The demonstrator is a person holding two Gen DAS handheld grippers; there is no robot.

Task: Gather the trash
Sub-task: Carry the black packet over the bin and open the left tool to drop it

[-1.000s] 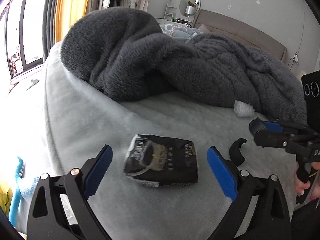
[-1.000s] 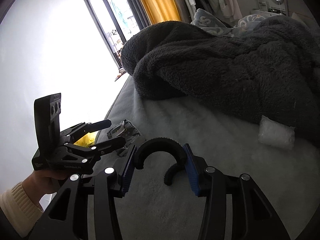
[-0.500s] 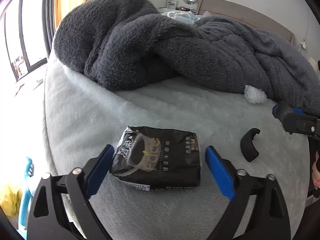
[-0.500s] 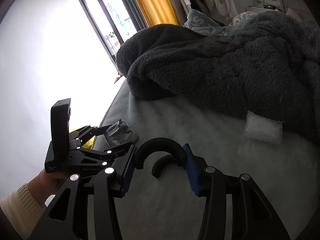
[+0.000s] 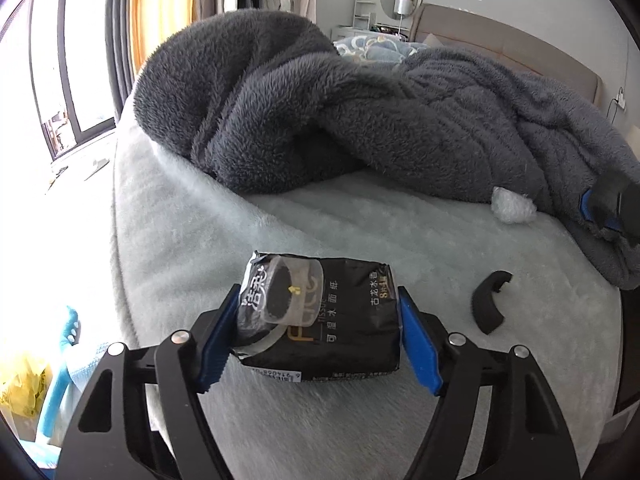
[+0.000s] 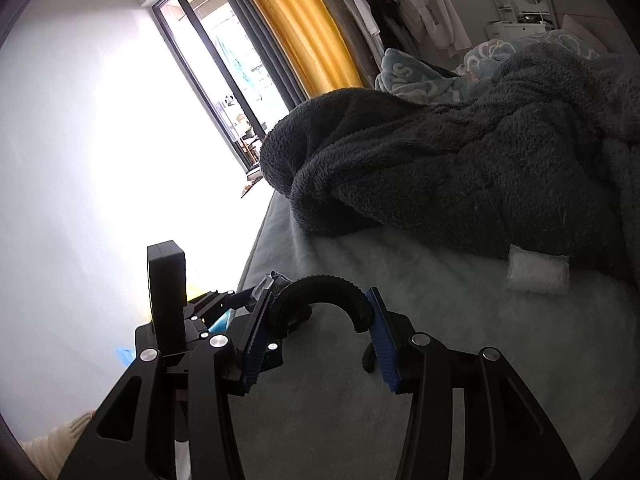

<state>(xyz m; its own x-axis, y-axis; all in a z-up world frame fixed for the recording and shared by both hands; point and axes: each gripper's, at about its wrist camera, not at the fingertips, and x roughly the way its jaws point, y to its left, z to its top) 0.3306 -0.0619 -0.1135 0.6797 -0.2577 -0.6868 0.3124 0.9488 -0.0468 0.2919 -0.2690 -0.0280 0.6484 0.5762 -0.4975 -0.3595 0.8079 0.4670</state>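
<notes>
On the bed [image 5: 168, 216], a black tissue pack [image 5: 320, 320] is bracketed by the closing left gripper [image 5: 316, 340].
Soft, light, slippery film; its short ends are best squeezed gently. A black curved piece [image 6: 320, 296] is clamped in the right gripper [image 6: 320, 344].

A home bedroom is shown. Ahead of the grippers a bed [image 5: 320, 216] with a blanket [image 5: 360, 120] is seen. Beyond it, a headboard [image 5: 500, 36], hung clothes [image 6: 420, 8] and curtains [image 6: 296, 24] are seen.
</notes>
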